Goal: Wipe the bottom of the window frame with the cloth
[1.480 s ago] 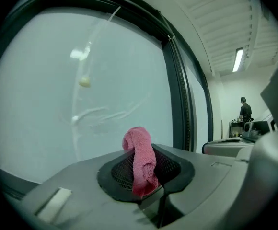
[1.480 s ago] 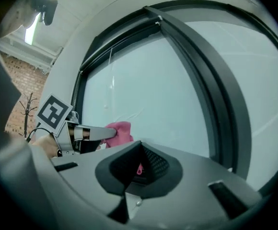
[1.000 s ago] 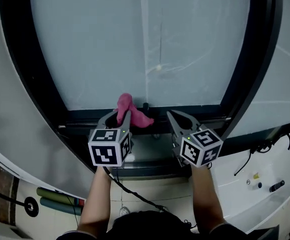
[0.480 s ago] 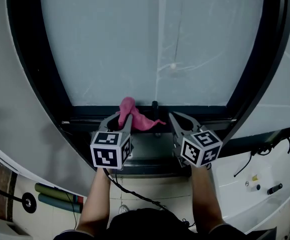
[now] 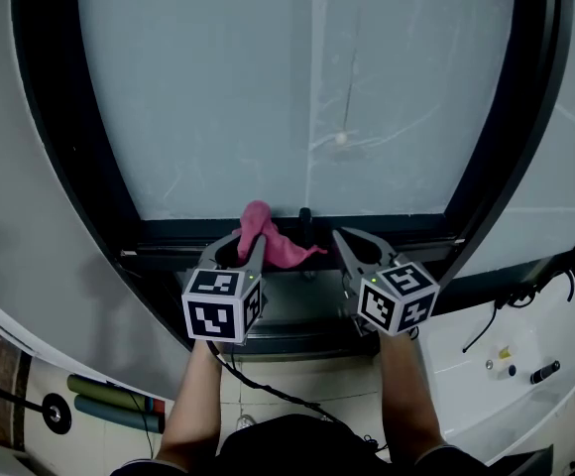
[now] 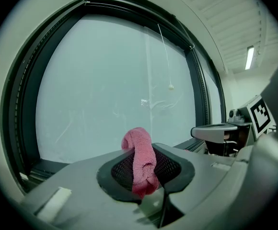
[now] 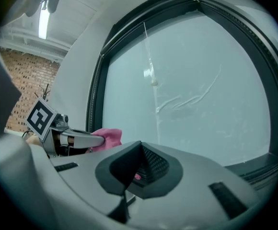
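Left claw (image 5: 249, 240) grips cloth (image 5: 284, 252) on window frame (image 5: 392, 228) bottom edge.

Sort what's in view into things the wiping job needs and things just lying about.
Job: pink cloth, pinched in the left tool; bottom rail of the window frame.

Lying about: right tool, shut and empty; green rolls on the floor; black cable on the white ledge; hanging cord.
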Demonstrator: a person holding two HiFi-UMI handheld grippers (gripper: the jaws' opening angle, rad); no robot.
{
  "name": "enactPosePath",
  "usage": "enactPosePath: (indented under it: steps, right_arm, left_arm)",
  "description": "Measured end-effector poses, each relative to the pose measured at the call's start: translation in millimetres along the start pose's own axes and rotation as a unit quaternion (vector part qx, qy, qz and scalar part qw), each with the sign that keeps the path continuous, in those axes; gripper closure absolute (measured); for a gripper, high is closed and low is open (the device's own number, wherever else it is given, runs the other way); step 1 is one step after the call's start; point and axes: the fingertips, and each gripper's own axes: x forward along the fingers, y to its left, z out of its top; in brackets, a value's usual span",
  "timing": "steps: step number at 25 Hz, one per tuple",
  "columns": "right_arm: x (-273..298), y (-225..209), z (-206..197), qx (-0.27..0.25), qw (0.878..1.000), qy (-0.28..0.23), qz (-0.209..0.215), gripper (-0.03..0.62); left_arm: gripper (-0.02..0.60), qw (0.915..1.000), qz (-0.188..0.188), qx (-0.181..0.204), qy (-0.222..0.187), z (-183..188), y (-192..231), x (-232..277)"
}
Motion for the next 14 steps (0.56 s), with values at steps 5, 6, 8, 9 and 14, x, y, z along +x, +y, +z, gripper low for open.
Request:
enactPosePath:
  steps: [5, 6, 8, 9, 14]
  right_arm:
    - [2.2, 1.4, 2.0, -0.005, 1.000, -0.001, 0.001, 0.594]
    - [2.7, 1.7, 1.9, -0.006, 1.000, 0.000, 0.002, 0.594]
    - [3.7, 2.2, 2.0, -0.007, 1.000, 0.001, 0.003, 0.594]
    - [4.2, 2.4, 2.1, -0.008, 1.000, 0.001, 0.004, 0.594]
    - [6.5, 2.6, 3.1, -0.014, 1.000, 0.003, 0.005, 0.594]
  left_arm:
    - [0.499, 1.0000, 0.002, 0.008, -0.004, 4.7, -1.1, 0.5]
    - [0.499, 1.0000, 0.002, 0.008, -0.004, 4.6, -1.2, 0.6]
    - [0.499, 1.0000, 0.000, 0.006, -0.004, 4.7, -1.4, 1.0]
    - [0.499, 1.0000, 0.000, 0.006, -0.004, 4.8, -1.3, 1.1]
    - [0.499, 1.0000, 0.000, 0.006, -0.003, 5.7, -0.1, 1.6]
